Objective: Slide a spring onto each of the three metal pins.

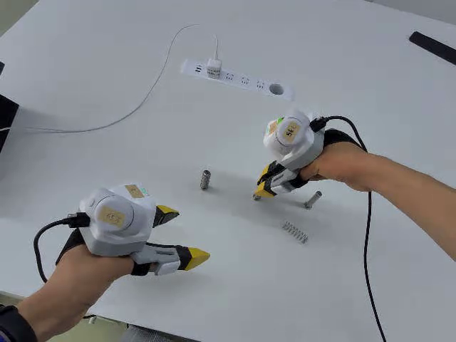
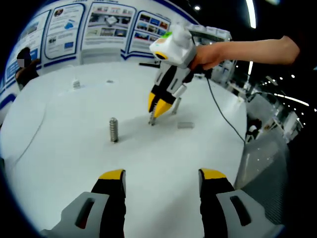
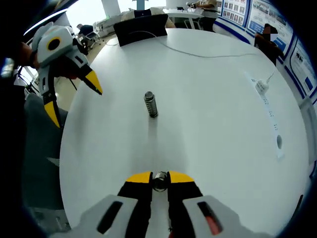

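Note:
One metal pin (image 1: pixel 205 179) stands upright with a spring on it, also seen as the pin (image 3: pixel 151 104) and the pin (image 2: pixel 114 130). To its right my right gripper (image 1: pixel 265 189) points down, shut on a small coiled spring (image 3: pixel 159 181) seen end-on between its yellow tips, over a second pin (image 2: pixel 151 120). A third, bare pin (image 1: pixel 312 199) stands just right of that gripper. A loose spring (image 1: pixel 294 231) lies on the table nearer to me. My left gripper (image 1: pixel 182 234) hovers open and holds nothing at the front left, its fingertips (image 2: pixel 113 174) wide apart.
A white power strip (image 1: pixel 228 77) with a plugged charger and a thin cable lies at the back. A black bar (image 1: pixel 433 46) sits at the far right, a dark object (image 1: pixel 6 117) at the left edge. The table's front edge runs just below my left hand.

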A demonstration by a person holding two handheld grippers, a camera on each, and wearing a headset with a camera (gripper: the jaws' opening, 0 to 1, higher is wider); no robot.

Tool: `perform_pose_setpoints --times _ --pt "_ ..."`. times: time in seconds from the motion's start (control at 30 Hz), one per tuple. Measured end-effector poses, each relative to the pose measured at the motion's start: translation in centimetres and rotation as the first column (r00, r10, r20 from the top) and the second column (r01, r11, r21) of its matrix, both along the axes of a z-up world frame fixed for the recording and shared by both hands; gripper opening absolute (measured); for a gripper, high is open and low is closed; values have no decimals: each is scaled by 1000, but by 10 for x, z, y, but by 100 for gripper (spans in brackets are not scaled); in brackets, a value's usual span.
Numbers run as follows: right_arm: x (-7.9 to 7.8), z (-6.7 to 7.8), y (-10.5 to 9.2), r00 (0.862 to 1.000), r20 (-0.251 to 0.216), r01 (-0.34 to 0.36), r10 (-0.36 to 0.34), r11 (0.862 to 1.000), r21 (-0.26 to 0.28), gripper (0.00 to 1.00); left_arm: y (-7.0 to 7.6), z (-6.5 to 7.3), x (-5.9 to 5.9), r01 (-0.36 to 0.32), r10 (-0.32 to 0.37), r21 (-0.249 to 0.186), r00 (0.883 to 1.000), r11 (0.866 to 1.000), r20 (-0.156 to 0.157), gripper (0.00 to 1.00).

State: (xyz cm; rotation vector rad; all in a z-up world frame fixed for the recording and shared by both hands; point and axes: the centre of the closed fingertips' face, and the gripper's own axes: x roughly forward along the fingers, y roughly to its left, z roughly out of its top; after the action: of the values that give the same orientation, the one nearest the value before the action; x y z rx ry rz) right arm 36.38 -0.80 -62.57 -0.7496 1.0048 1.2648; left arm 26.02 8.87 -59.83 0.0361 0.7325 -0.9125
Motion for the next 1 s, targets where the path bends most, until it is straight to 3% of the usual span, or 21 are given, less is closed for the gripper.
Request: perform_pose_setpoints --times 0.43,0.63,1.0 --pt "3 -18 -3 1000 -14 -9 9 1000 -11 13 0 3 4 -6 6 -1 1000 1000 8 63" --pt "3 -17 -2 1000 -17 0 0 1000 -9 14 -1 3 5 -6 6 -2 1000 1000 11 63" --pt "-3 -11 -7 999 -23 31 -31 999 8 27 -2 6 3 -1 1 -3 1000 1000 14 63"
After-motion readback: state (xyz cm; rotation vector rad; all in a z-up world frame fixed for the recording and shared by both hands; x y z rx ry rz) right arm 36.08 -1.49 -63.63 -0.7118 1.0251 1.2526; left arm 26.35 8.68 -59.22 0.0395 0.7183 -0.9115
